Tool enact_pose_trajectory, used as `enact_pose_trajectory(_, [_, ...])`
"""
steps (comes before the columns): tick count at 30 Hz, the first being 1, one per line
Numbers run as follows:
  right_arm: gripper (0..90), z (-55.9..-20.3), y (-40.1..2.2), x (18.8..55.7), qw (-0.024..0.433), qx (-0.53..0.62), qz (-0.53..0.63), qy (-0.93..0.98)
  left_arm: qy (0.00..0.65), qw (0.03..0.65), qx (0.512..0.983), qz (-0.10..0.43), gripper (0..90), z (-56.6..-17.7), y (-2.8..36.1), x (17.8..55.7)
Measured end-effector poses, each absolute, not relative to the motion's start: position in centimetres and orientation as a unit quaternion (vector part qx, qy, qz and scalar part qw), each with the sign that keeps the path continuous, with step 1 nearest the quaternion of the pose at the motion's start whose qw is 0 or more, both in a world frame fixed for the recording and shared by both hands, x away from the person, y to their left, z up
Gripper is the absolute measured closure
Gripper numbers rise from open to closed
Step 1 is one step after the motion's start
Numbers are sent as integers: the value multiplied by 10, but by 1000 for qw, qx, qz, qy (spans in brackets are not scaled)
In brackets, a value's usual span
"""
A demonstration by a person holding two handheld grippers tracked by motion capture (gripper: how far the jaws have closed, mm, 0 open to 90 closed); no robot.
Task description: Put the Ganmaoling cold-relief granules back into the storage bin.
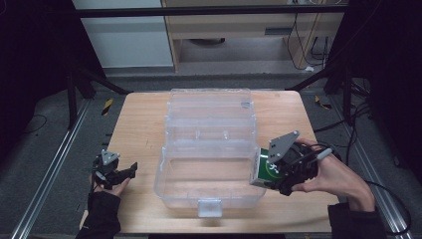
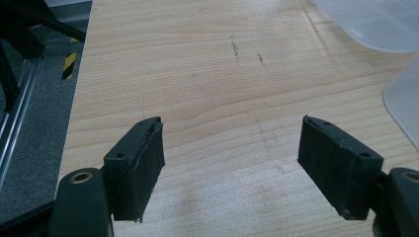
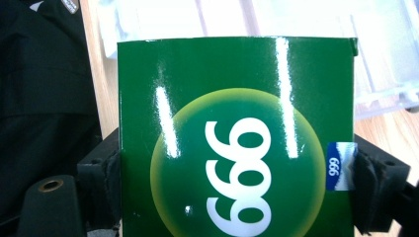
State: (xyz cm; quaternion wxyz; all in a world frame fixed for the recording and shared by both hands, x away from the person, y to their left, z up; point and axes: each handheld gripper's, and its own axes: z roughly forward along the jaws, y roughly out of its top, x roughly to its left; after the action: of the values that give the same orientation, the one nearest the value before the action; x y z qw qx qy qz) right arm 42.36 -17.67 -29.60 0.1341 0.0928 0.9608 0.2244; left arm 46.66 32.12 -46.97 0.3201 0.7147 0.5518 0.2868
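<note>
Green and glossy, that's the carton (image 3: 236,133) clamped in the right claw (image 1: 276,175), and in the right gripper view its jaws press on both side edges, white digits in a pale circle facing the camera. From the high view the carton (image 1: 263,169) sits right at the near right corner of the clear plastic box (image 1: 206,149), touching or just over its rim, I cannot tell which. The person's right hand (image 1: 332,175) wraps the gripper from the outside, a grey plate on top.

That clear plastic box stands in the middle of the wooden counter (image 1: 139,129), lid thrown back on the far side, a latch tab at the near wall, nothing visible inside.

Over to the left of the box, well apart from it, the left claw (image 1: 133,169) rests low by the counter's near left edge, held in a dark-gloved hand (image 1: 105,186). In the left gripper view the left claw (image 2: 230,165) is spread wide, released, bare wood (image 2: 197,74) between the pads, and a curve of the clear box (image 2: 401,98) at the right edge.
</note>
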Motion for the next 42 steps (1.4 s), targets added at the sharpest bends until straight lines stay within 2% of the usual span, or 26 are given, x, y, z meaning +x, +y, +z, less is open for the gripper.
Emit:
enact_pose_trajectory(15, [161, -308, -151, 445, 120, 87, 235, 960, 552, 320, 715, 286, 253, -470, 321, 467])
enact_pose_trajectory(28, [161, -329, -128, 449, 118, 83, 213, 966, 551, 322, 714, 287, 253, -469, 322, 467])
enact_pose_trajectory(42, [162, -345, -125, 450, 105, 82, 204, 970, 552, 322, 714, 287, 253, -469, 322, 467])
